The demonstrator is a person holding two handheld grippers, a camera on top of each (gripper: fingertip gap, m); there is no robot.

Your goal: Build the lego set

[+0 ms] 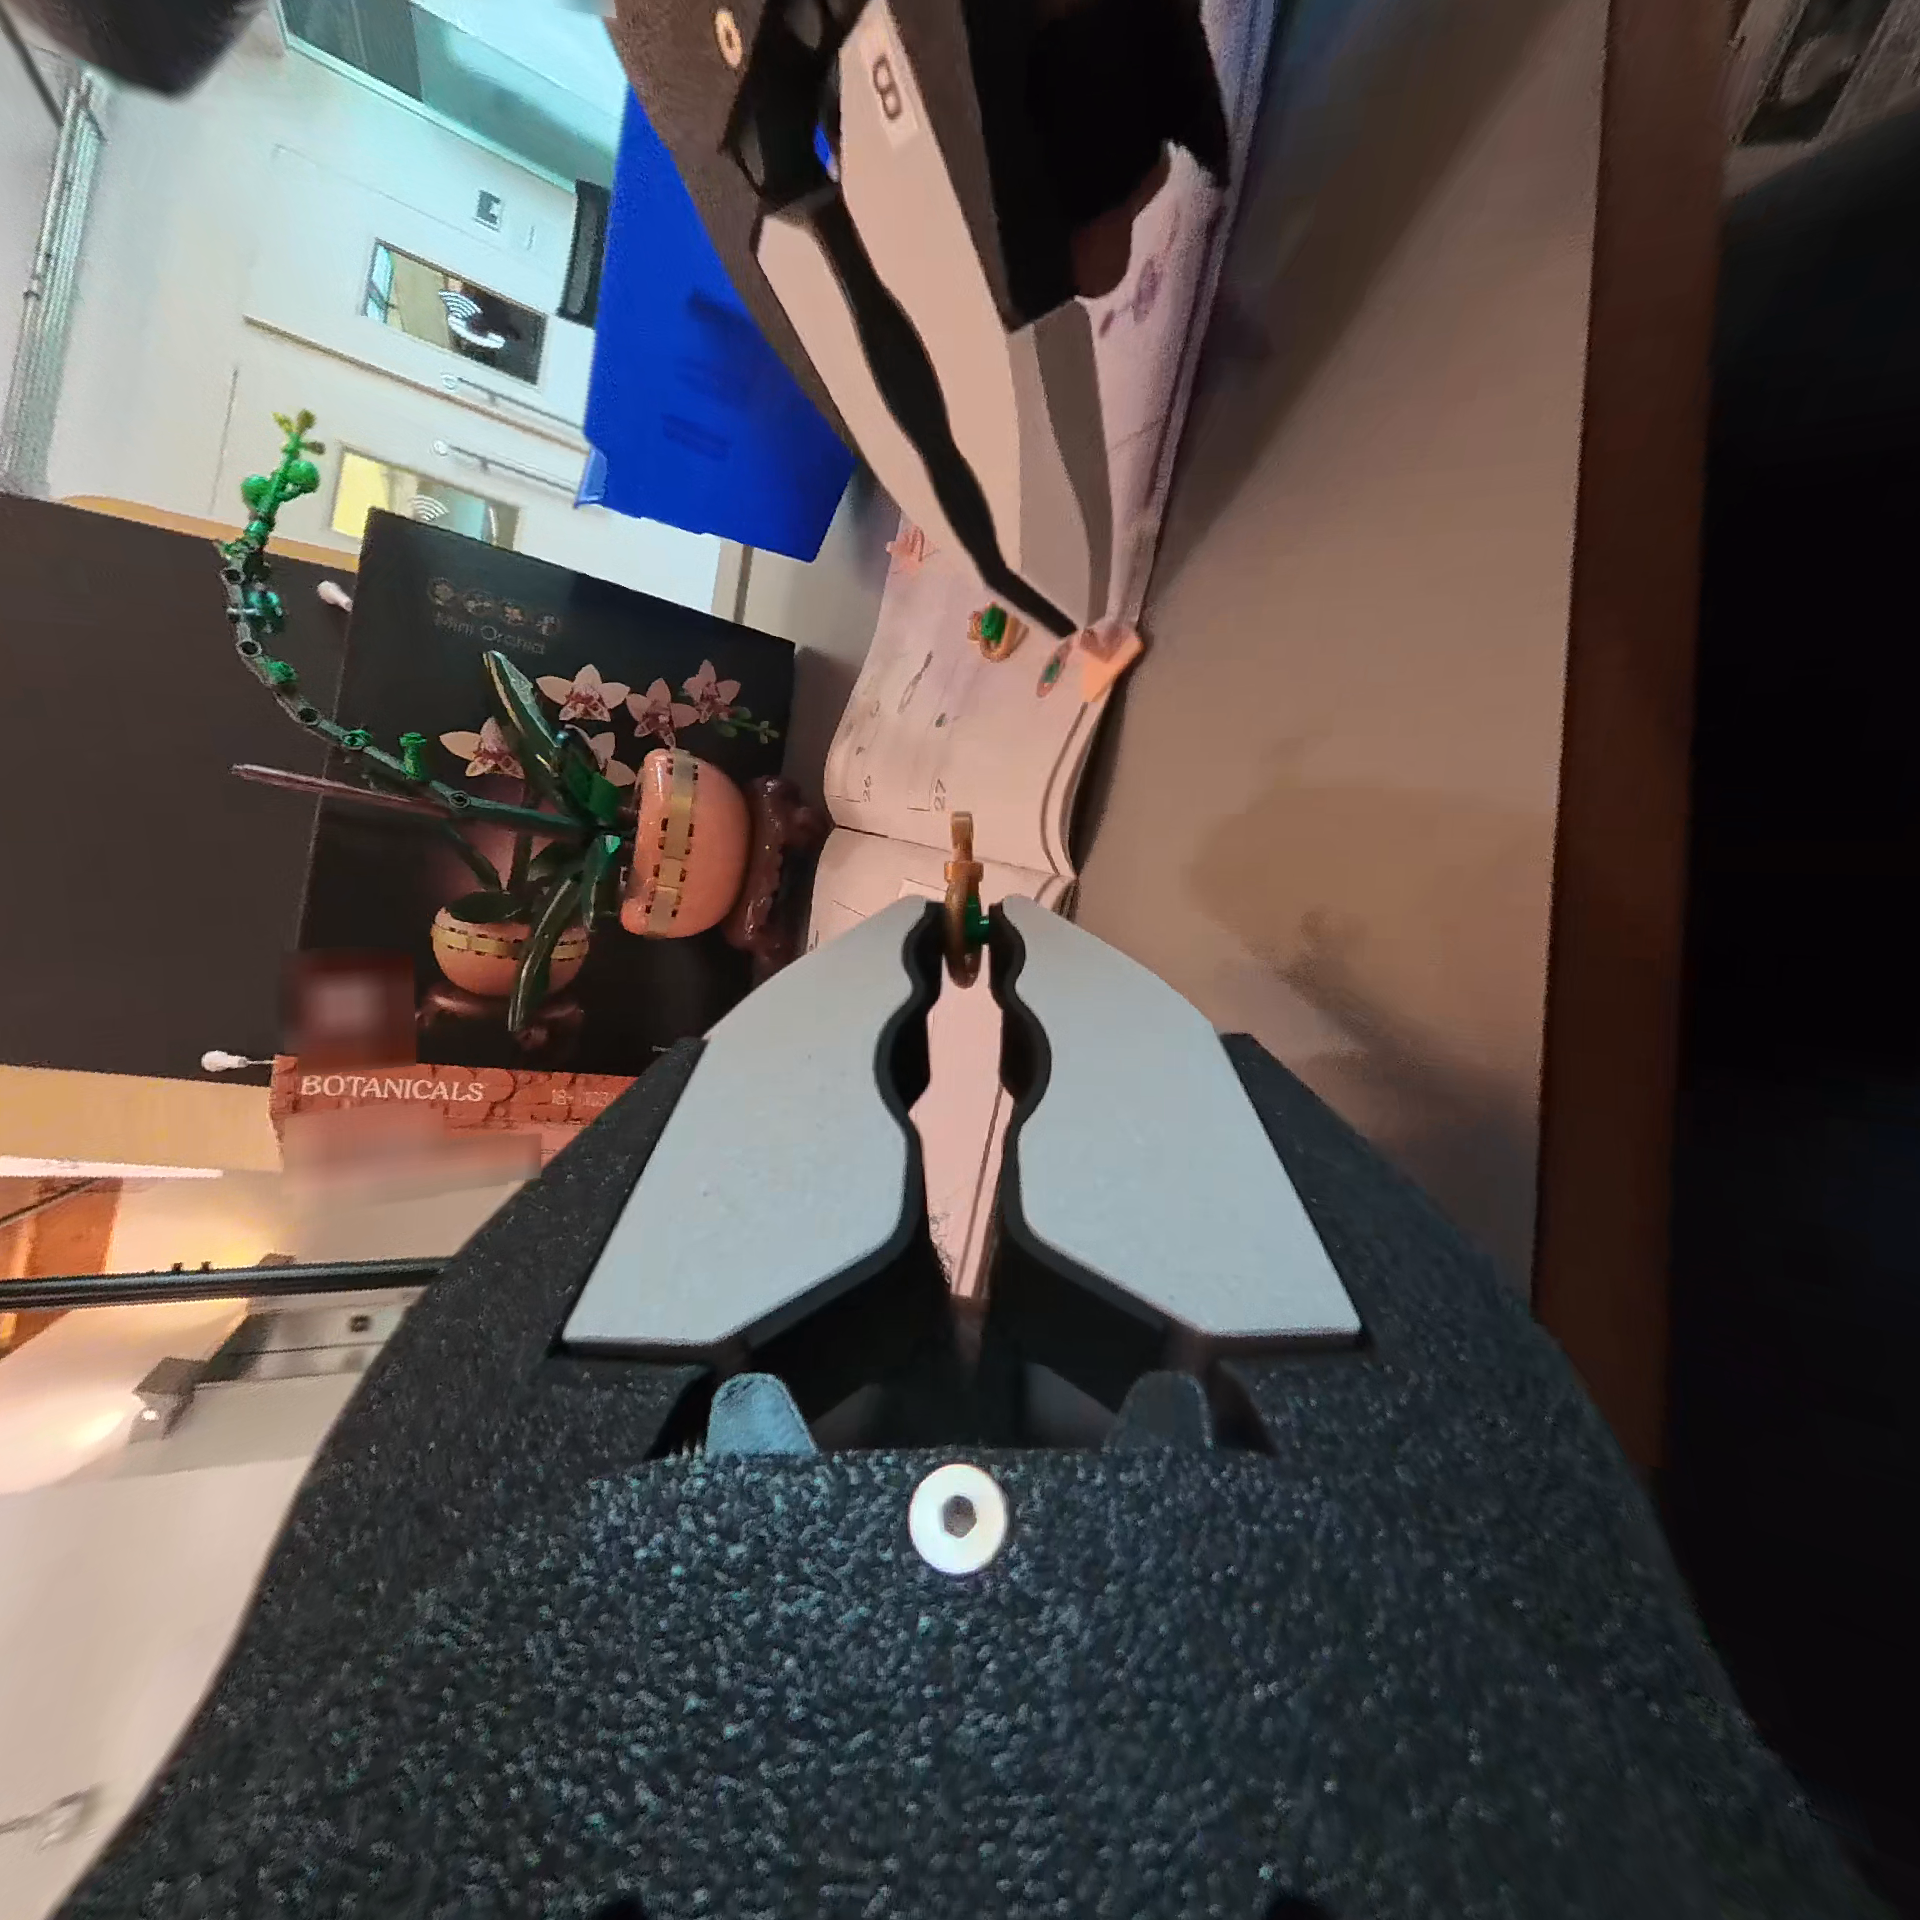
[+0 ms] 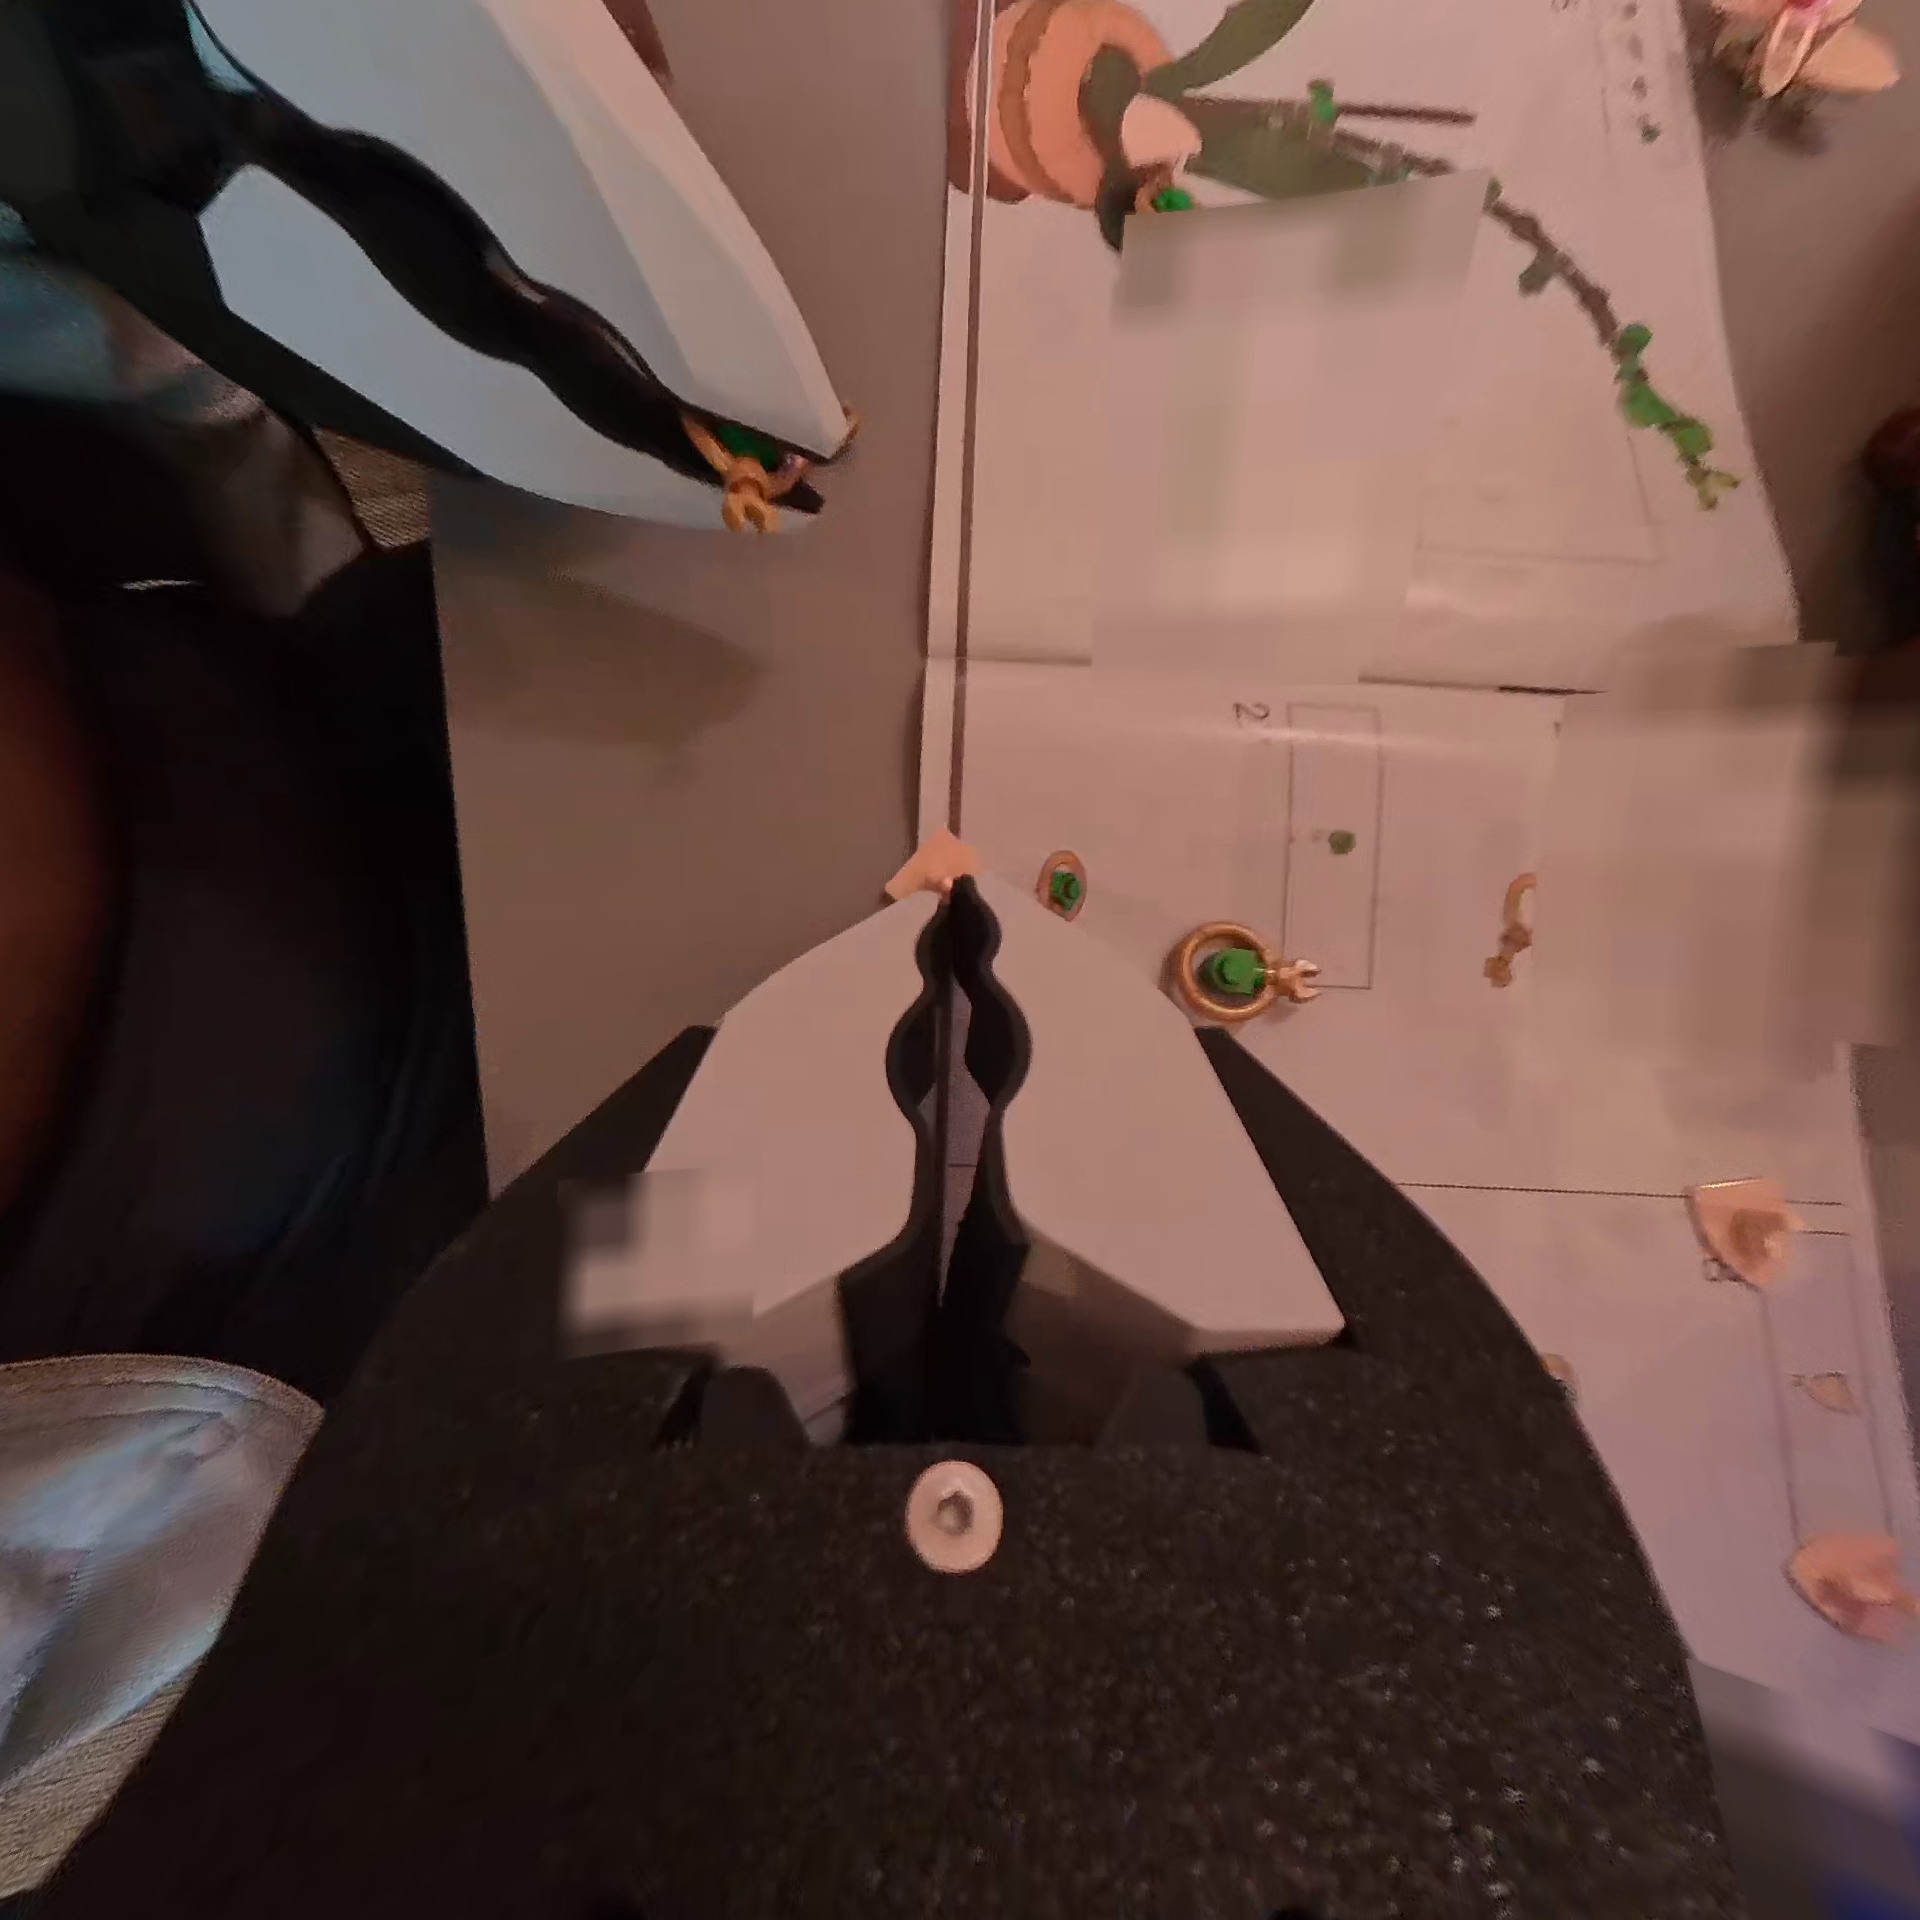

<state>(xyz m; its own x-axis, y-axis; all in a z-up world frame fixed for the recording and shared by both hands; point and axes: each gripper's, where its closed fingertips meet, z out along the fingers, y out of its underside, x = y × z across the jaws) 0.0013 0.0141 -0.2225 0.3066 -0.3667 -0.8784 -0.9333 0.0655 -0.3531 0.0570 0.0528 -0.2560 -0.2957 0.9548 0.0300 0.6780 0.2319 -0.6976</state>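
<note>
My left gripper point(image 1: 964, 914) is shut on a gold ring piece with a green stud point(image 1: 961, 940), held above the open instruction booklet point(image 1: 966, 748). It also shows at the upper left of the right wrist view point(image 2: 769, 478), still holding the ring point(image 2: 743, 488). My right gripper point(image 2: 961, 888) is shut, its tips pinching the edge of a small tan petal piece point(image 2: 928, 868) at the booklet's point(image 2: 1143, 790) left edge. In the left wrist view the right gripper point(image 1: 1070, 629) reaches down to that tan piece point(image 1: 1112, 655).
Another gold ring with a green stud point(image 2: 1226, 977) and a smaller gold-green piece point(image 2: 1062, 888) lie on the booklet by my right gripper. The part-built orchid in its pot point(image 1: 686, 852) stands before the set box point(image 1: 436, 665). A blue bin point(image 1: 707, 343) is behind.
</note>
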